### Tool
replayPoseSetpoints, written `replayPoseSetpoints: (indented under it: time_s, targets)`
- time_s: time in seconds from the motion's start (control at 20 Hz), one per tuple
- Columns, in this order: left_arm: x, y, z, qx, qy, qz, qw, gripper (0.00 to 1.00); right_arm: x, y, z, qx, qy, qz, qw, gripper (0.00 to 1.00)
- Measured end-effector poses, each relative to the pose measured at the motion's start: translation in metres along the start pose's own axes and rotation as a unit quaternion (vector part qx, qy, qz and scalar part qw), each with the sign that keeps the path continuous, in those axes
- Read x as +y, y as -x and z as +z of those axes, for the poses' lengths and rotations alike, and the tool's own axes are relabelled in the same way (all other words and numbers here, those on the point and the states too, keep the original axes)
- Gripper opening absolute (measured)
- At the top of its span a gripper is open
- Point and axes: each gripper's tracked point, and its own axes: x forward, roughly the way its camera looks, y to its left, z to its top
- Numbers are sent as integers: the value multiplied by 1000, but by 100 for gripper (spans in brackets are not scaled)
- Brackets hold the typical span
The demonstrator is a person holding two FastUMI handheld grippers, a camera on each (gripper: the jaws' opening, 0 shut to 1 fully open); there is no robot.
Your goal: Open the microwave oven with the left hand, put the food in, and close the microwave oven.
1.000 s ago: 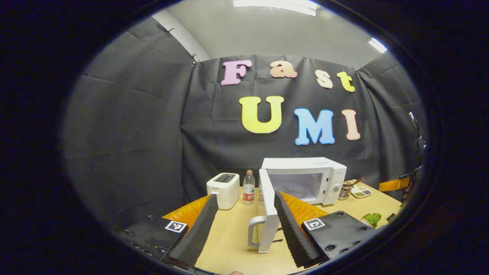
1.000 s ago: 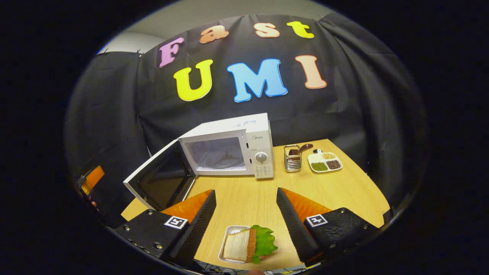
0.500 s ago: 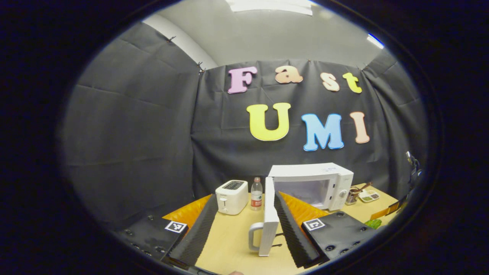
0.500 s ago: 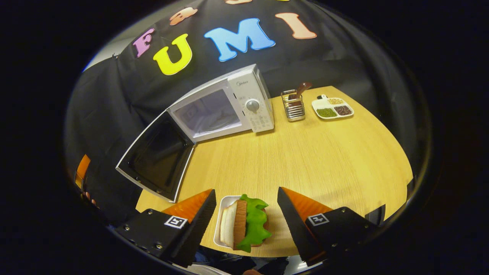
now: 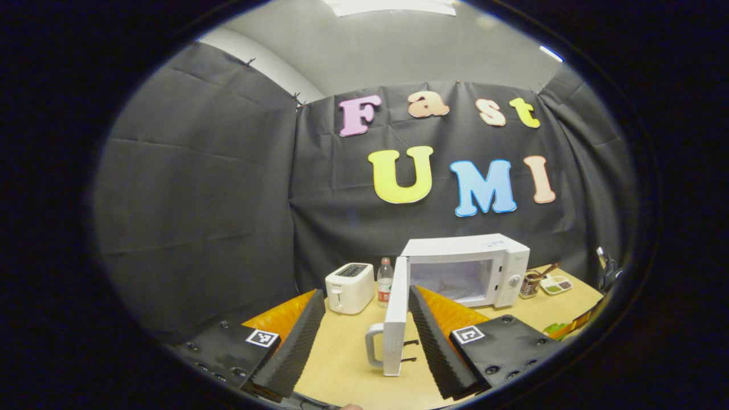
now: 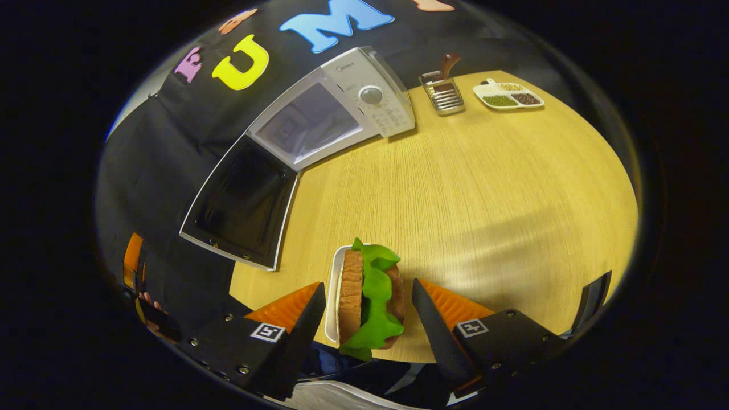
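White microwave door (image 5: pixel 394 319) stands swung wide in the left gripper view, seen edge-on between the fingers of the left gripper (image 5: pixel 367 336), whose fingers are spread apart and grip nothing. The door's handle (image 5: pixel 373 344) faces left; whether the right finger brushes the door's inner face I cannot tell from this angle. Beyond, the microwave (image 5: pixel 467 267) shows its open cavity, with a toaster (image 5: pixel 349 287) and a water bottle (image 5: pixel 385 282) to its left on the worktop (image 5: pixel 342 364).

In the right gripper view, the right gripper (image 6: pixel 369 319) looks down on the sandwich (image 6: pixel 370 296) in its small white tray (image 6: pixel 331 302) at the worktop's near edge. The fingers are apart, one on either side of the food and not yet pressing it. The sandwich's long axis runs near to far, along the fingers, so closing would pinch it across its short width. The right gripper is clearly the nearer one to the food. The open cavity lies far and left of the sandwich, the door (image 6: pixel 239 208) swung out on the left.
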Motion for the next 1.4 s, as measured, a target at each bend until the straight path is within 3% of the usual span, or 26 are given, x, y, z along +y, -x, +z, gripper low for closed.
replayPoseSetpoints:
  time_s: [0.05, 0.15, 0.2, 0.3, 0.35, 0.55, 0.9, 1.4]
  targets:
    - [-3, 1, 2, -1, -1, 3, 1000, 95, 3, 1, -3, 9, -14, 8, 1000, 93]
    - [-8, 5, 5, -5, -5, 8, 1000, 94, 4, -1, -5, 23, -44, 27, 998, 73]
    - [-12, 6, 5, -7, -6, 10, 1000, 94, 5, 0, -7, 31, -57, 37, 997, 52]
    - [-20, 10, 5, -7, -9, 12, 1000, 94, 2, -11, -9, 31, -73, 42, 996, 52]
    - [-24, 13, 6, -6, -8, 13, 1000, 94, 2, 1, -8, 42, -76, 46, 995, 31]
    - [-37, 18, 11, -10, -3, 12, 1000, 94, 4, 9, -3, 39, -39, 57, 997, 33]
    - [-44, -2, 13, -11, 23, -1, 1000, 94, 27, 30, 36, -9, -38, 65, 997, 33]
    - [-10, -64, 8, -10, 34, -20, 999, 95, 87, 5, 108, -105, -46, 56, 992, 33]
